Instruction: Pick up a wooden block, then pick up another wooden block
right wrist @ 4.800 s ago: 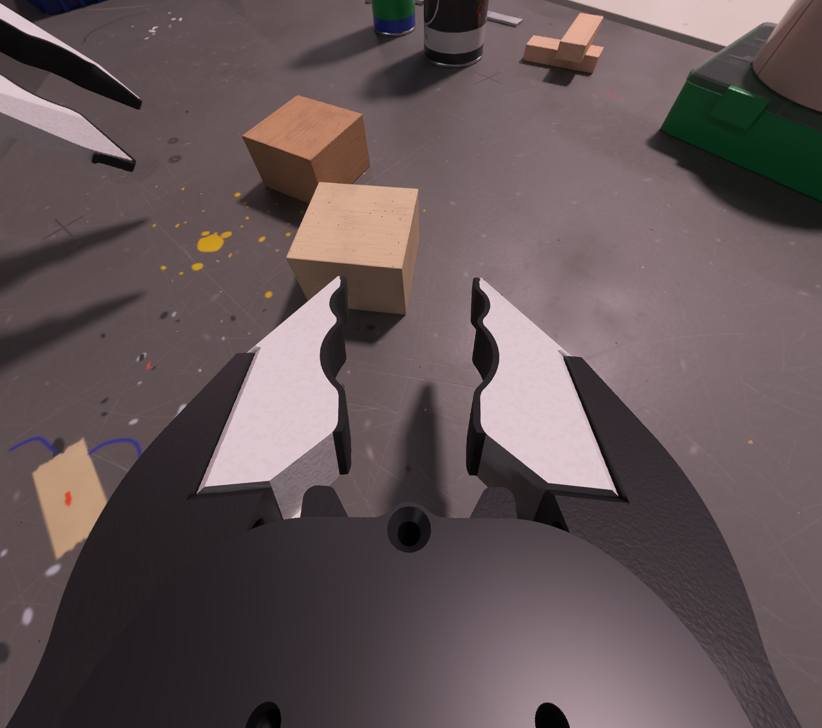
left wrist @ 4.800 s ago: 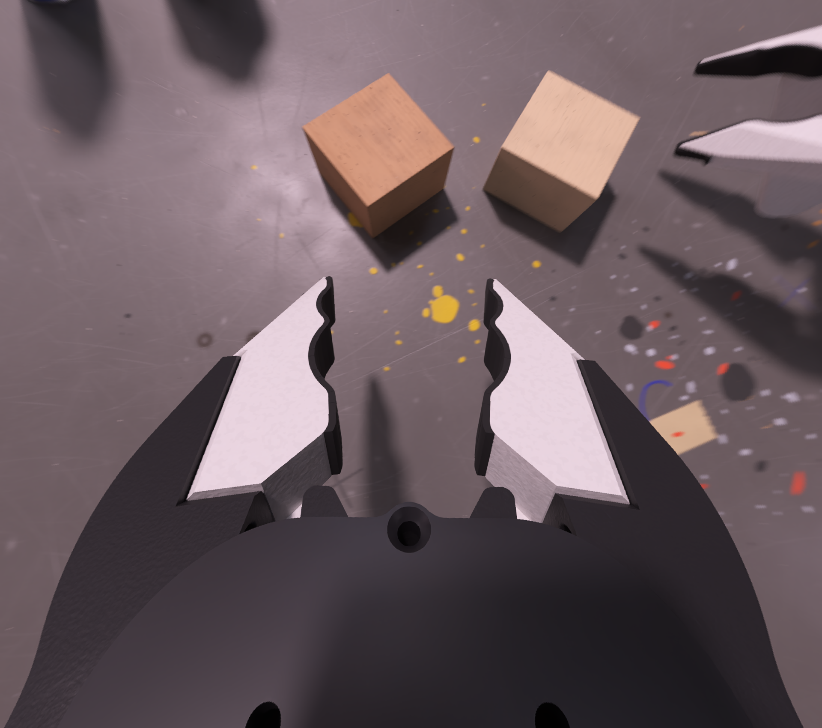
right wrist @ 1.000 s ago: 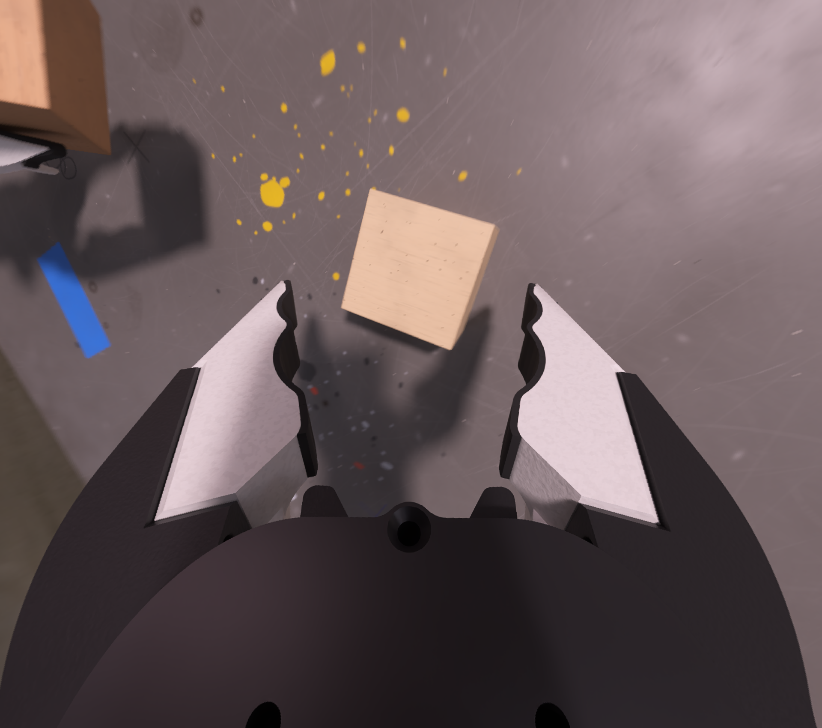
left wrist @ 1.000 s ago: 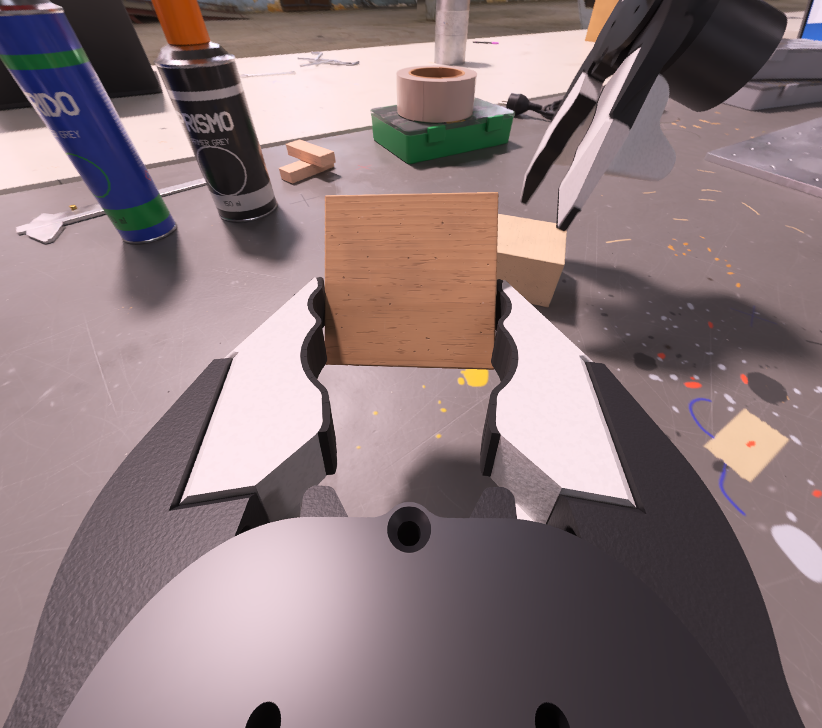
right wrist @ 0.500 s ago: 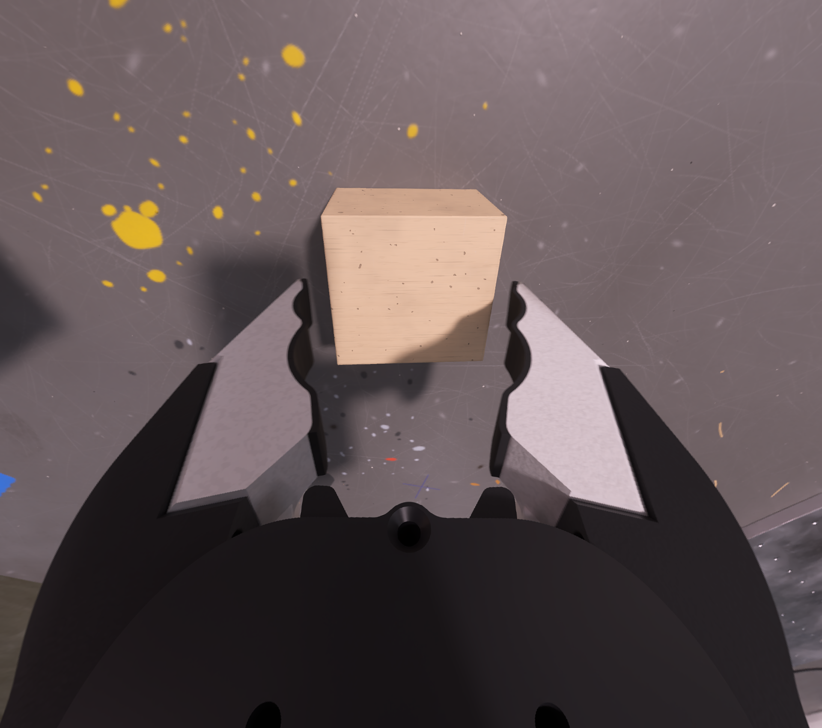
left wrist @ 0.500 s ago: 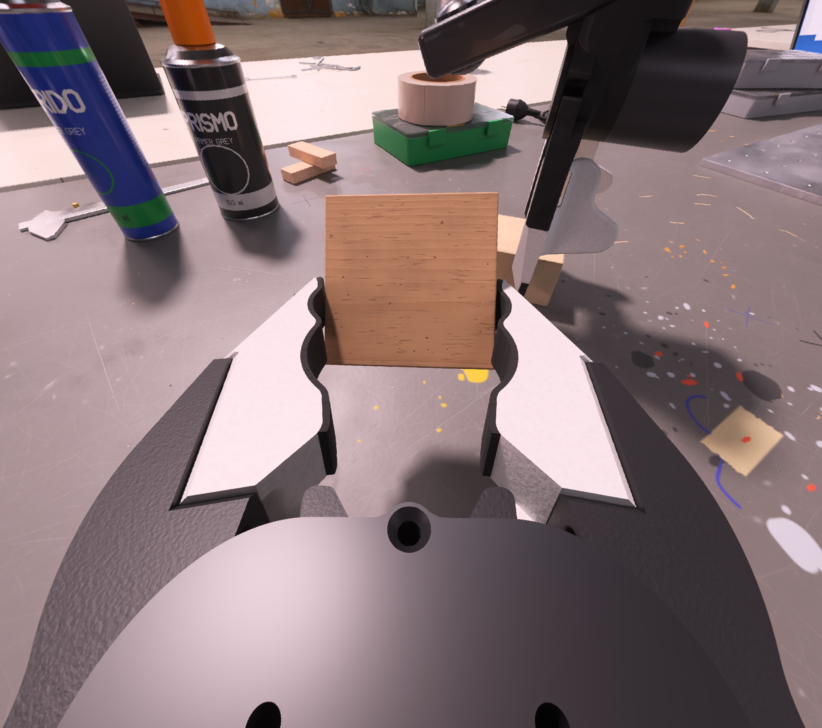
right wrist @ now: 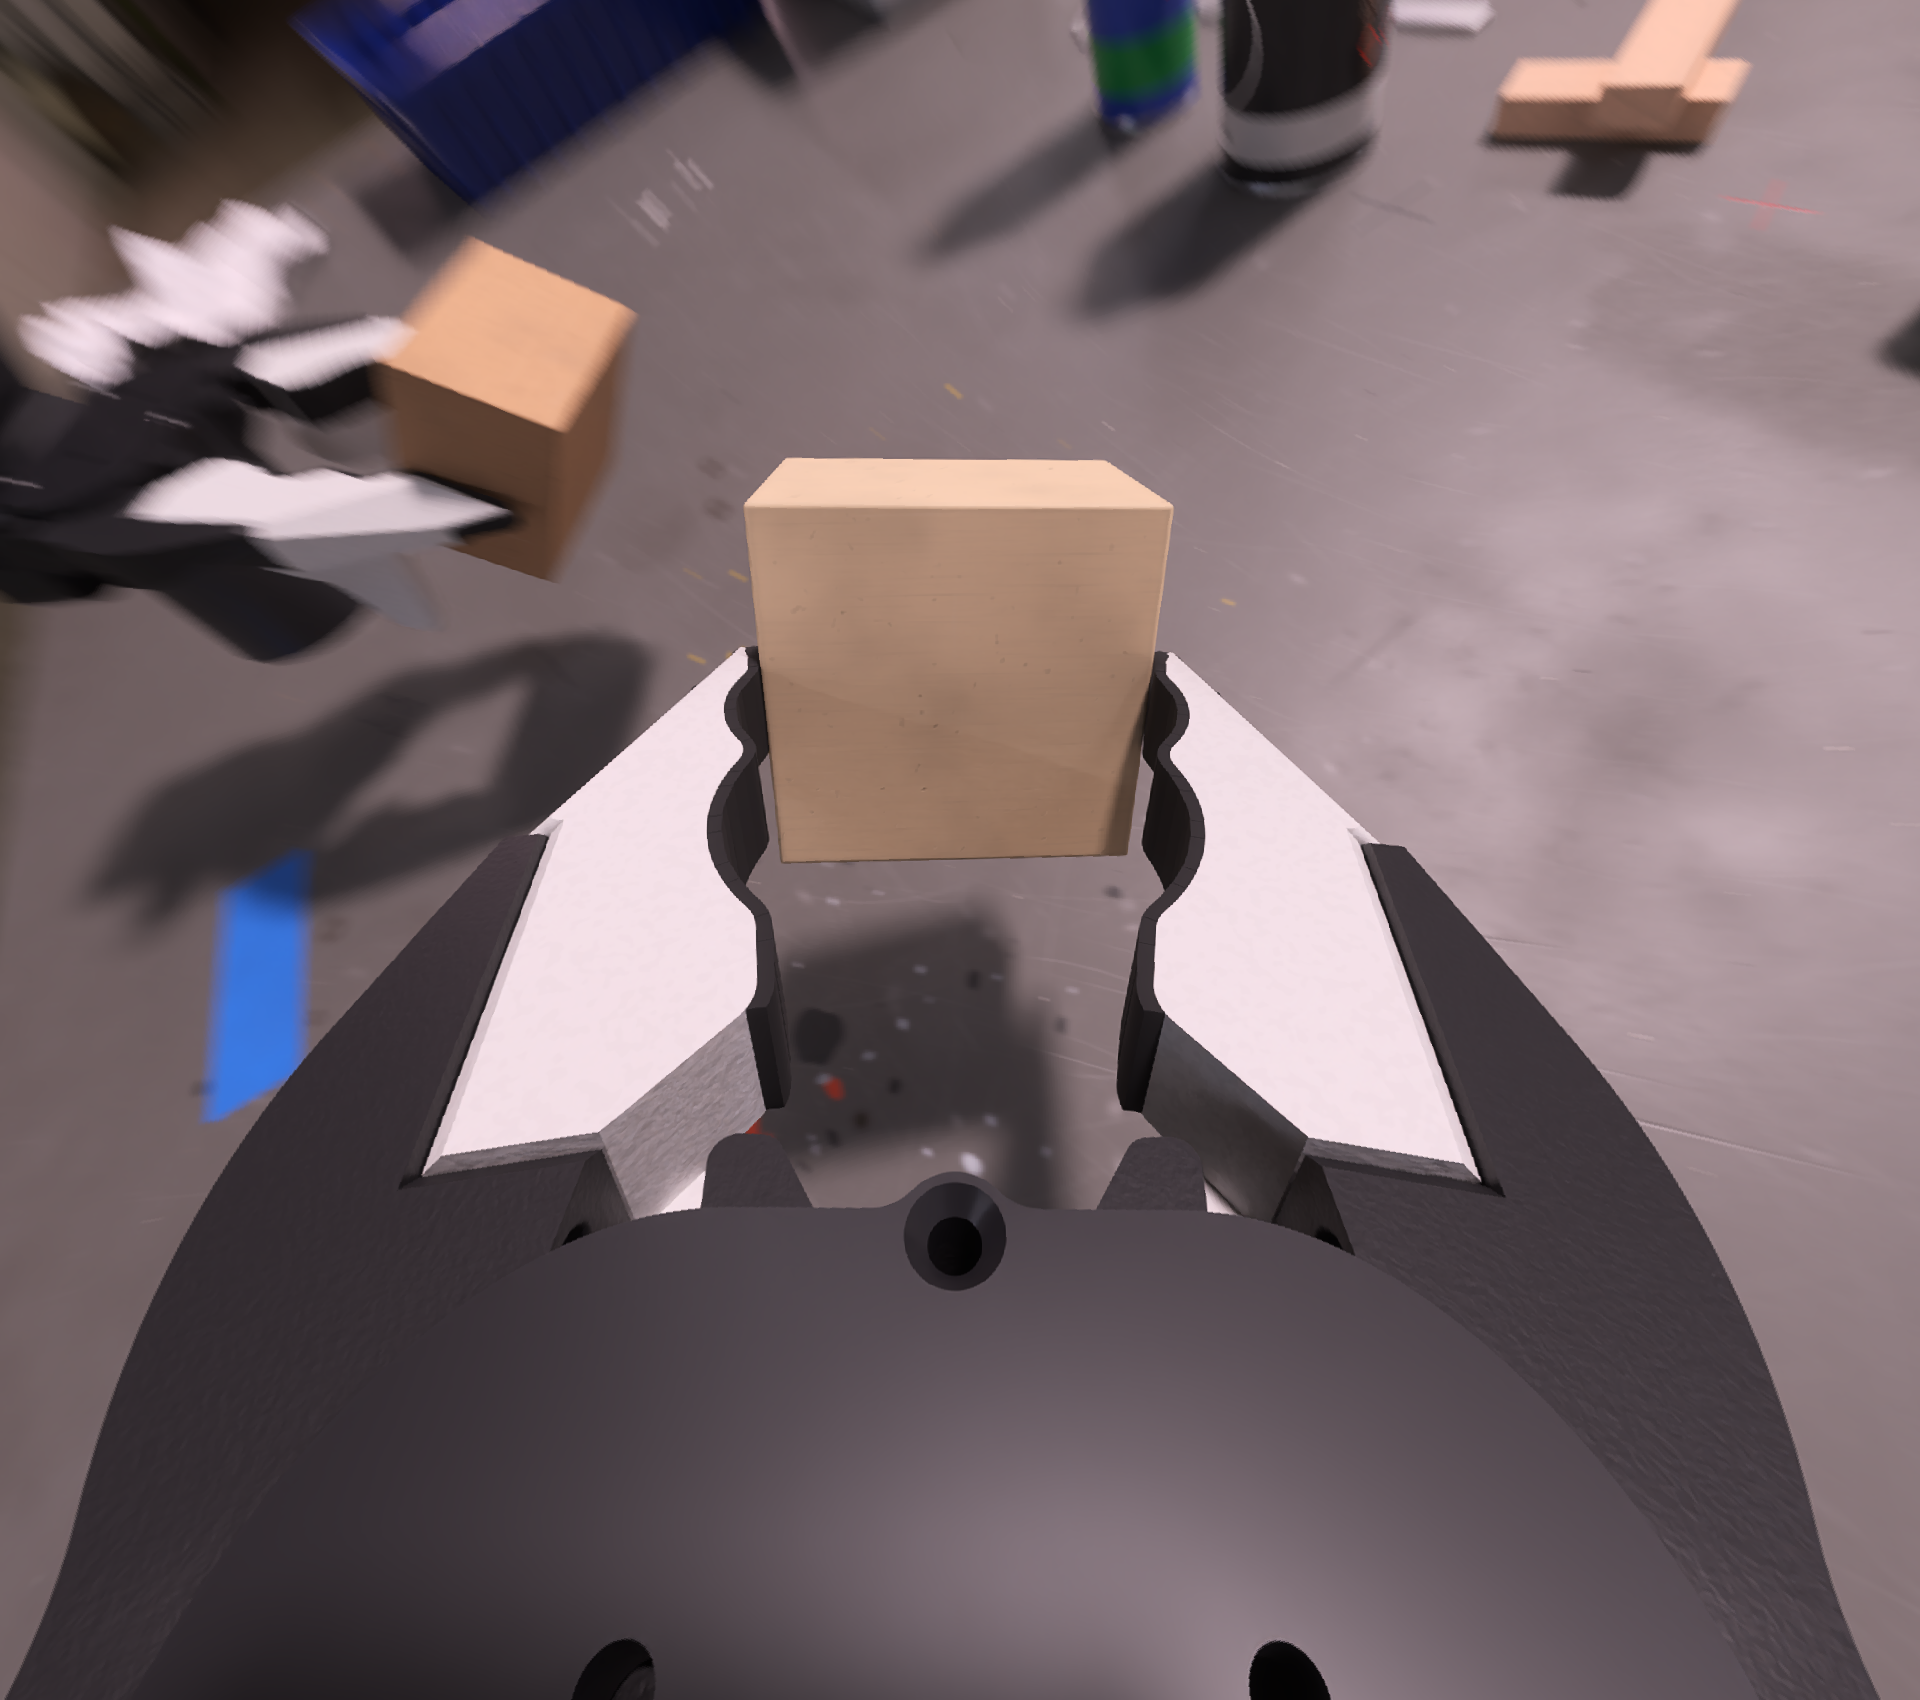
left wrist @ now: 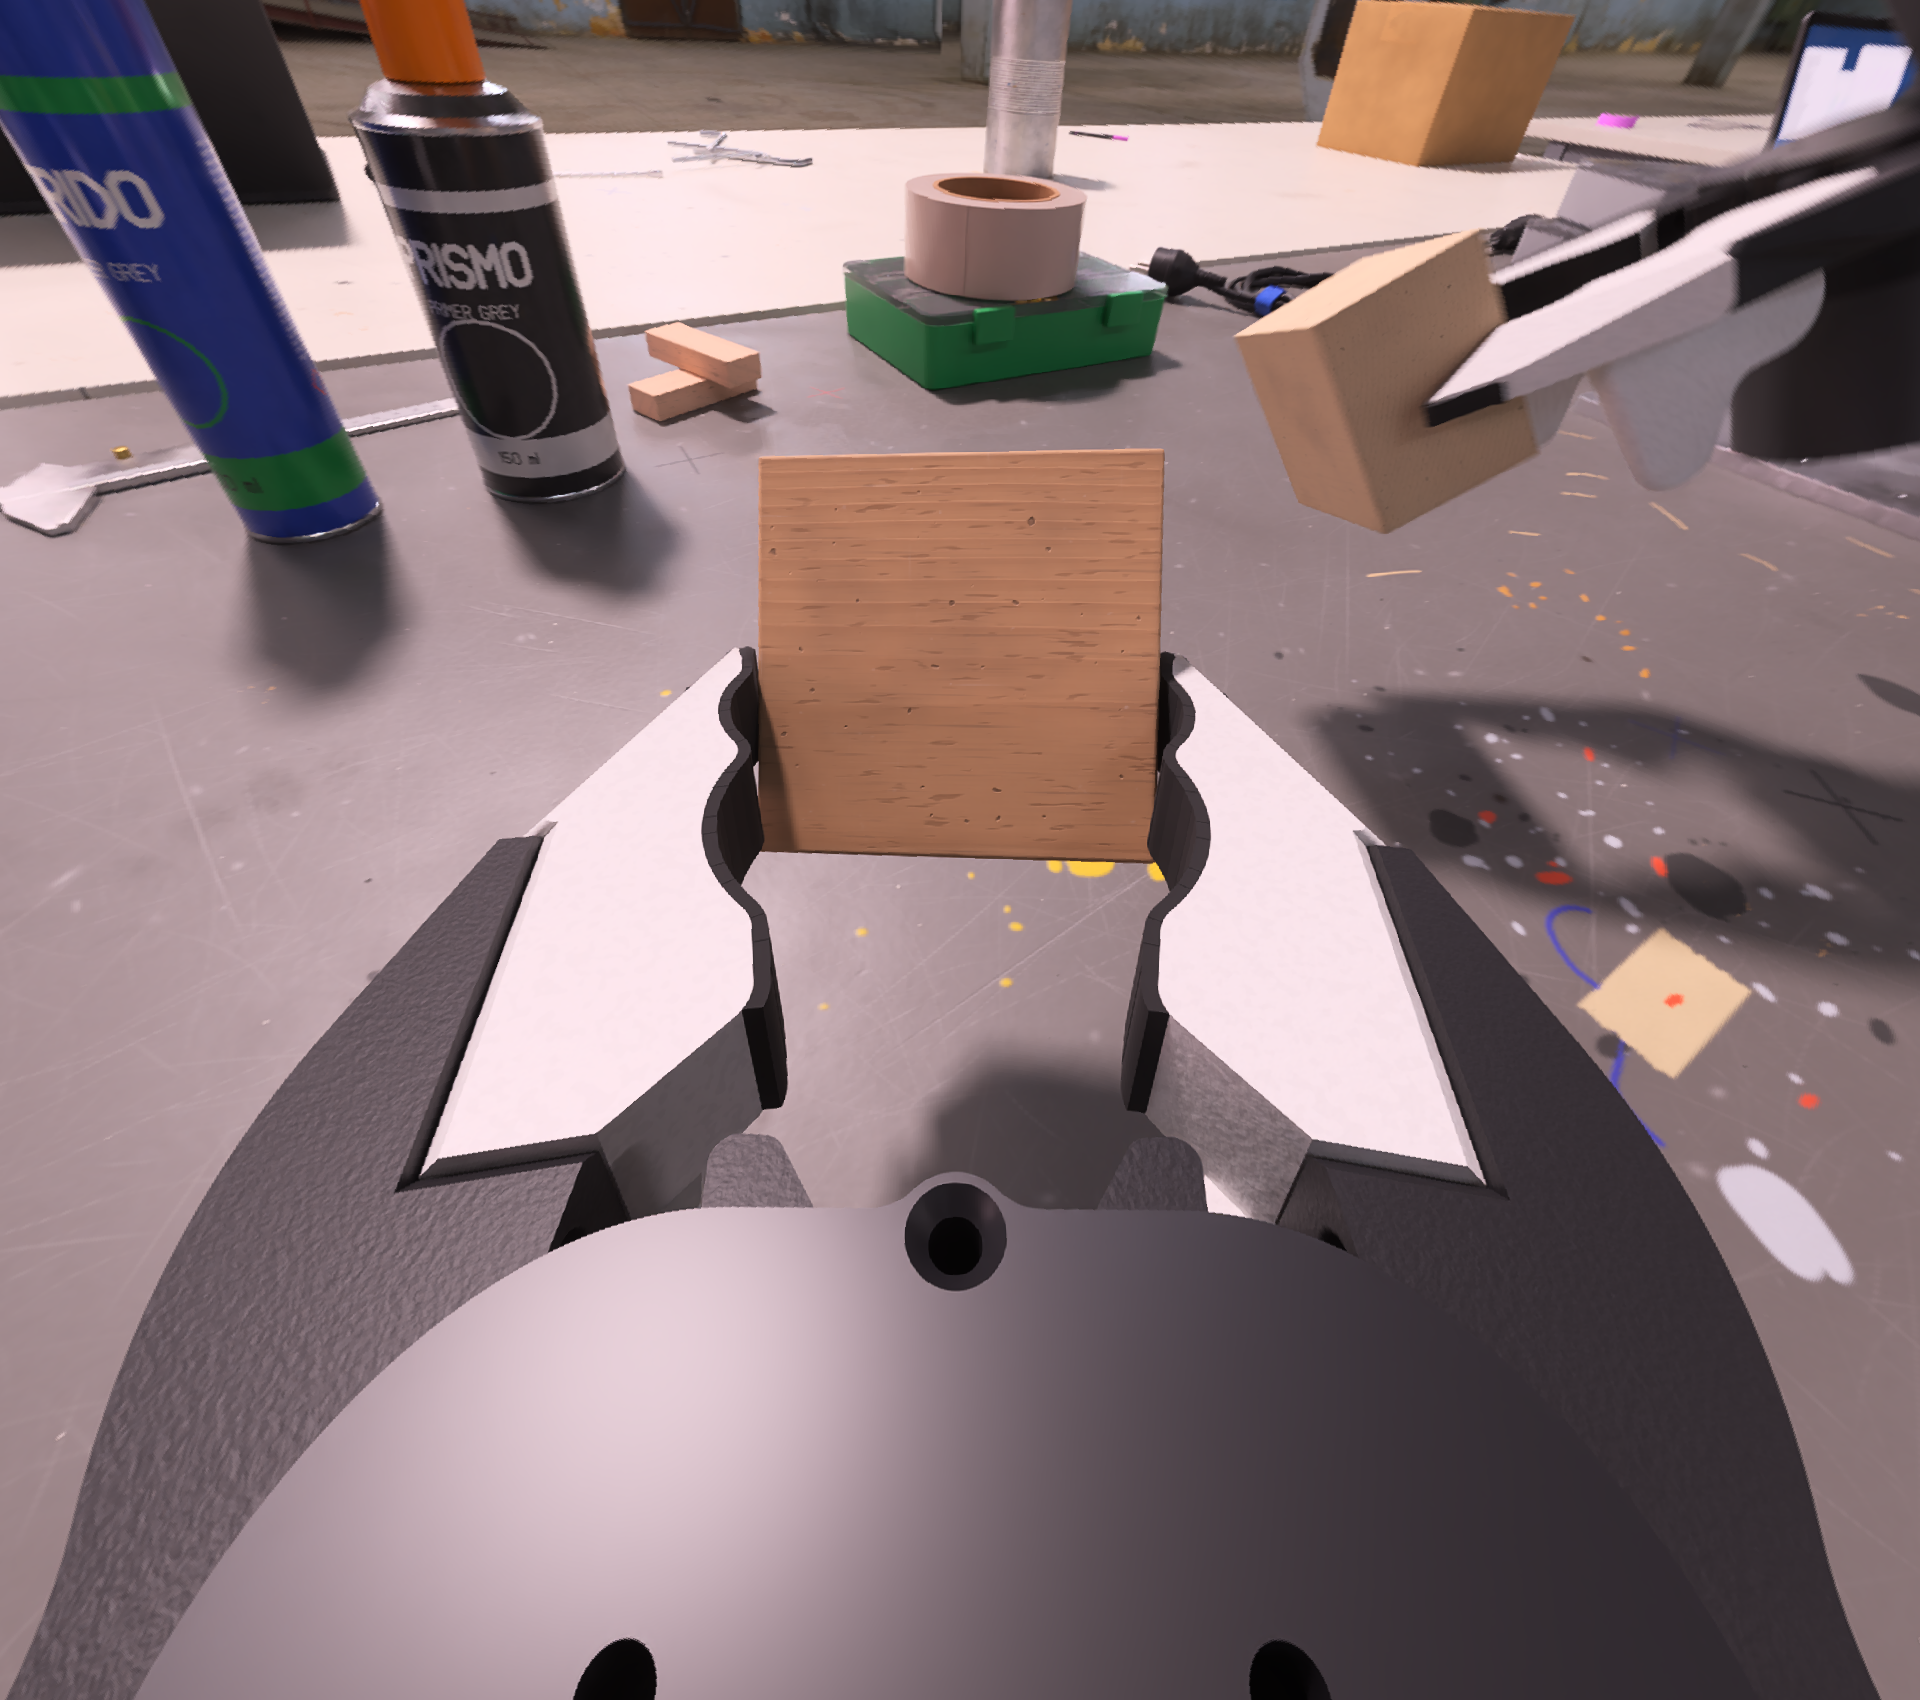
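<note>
While both float above the grey table (left wrist: 312,819), L gripper (left wrist: 956,663) fingers clamp a darker wooden block (left wrist: 958,653); R gripper (right wrist: 956,663) fingers clamp a paler wooden block (right wrist: 951,674).

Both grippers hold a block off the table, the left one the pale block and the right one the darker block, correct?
Not quite: the blocks are swapped. The left gripper holds the darker block, per the left wrist view; the right gripper holds the pale block. Both are off the table.
</note>
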